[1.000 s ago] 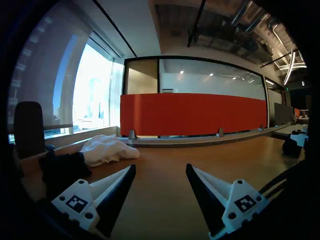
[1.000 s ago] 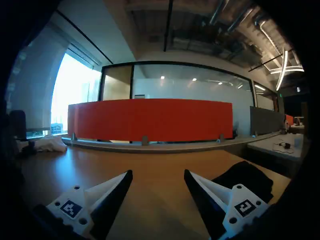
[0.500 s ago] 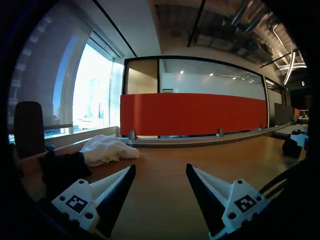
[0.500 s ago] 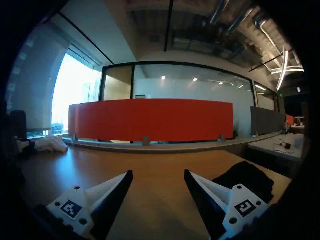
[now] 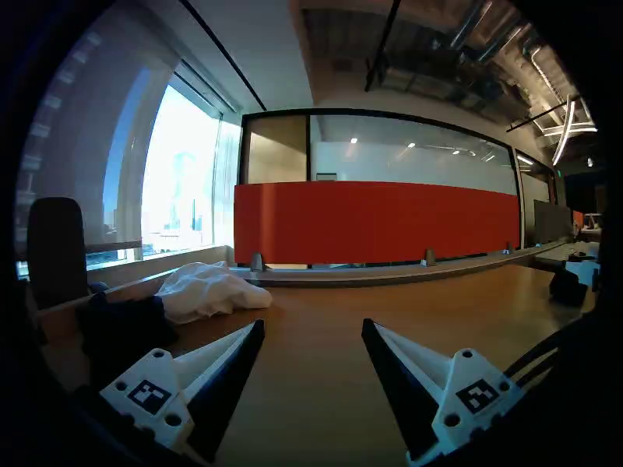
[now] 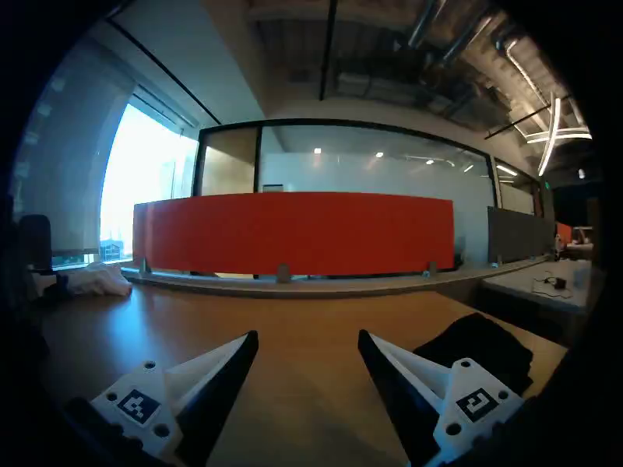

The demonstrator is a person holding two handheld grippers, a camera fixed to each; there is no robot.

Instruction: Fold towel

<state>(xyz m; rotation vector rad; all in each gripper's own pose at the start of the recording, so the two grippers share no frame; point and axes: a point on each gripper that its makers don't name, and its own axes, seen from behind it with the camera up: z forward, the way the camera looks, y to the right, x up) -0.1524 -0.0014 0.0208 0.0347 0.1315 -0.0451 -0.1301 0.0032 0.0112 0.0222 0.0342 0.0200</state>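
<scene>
Wood surface [image 5: 327, 405] runs under both your claws, w/ a bright window [image 5: 179, 194] at left & a red partition [image 5: 374, 222] along the far edge. In the left gripper view, going L to R: dark cloth [image 5: 124, 327] lies far left on the surface; the white towel [image 5: 210, 289] sits crumpled against its right side, beyond your left finger; your left claw [image 5: 312, 322] hangs low over bare wood, fingers spread wide, gripping nothing. In the right gripper view, L to R: the white towel [image 6: 97, 280] lies small at far left, well apart from you; your right claw [image 6: 307, 333] is spread apart too, w/ bare wood between the tips; a black cloth [image 6: 483, 346] lies bunched on the surface just behind the right-hand finger.
</scene>
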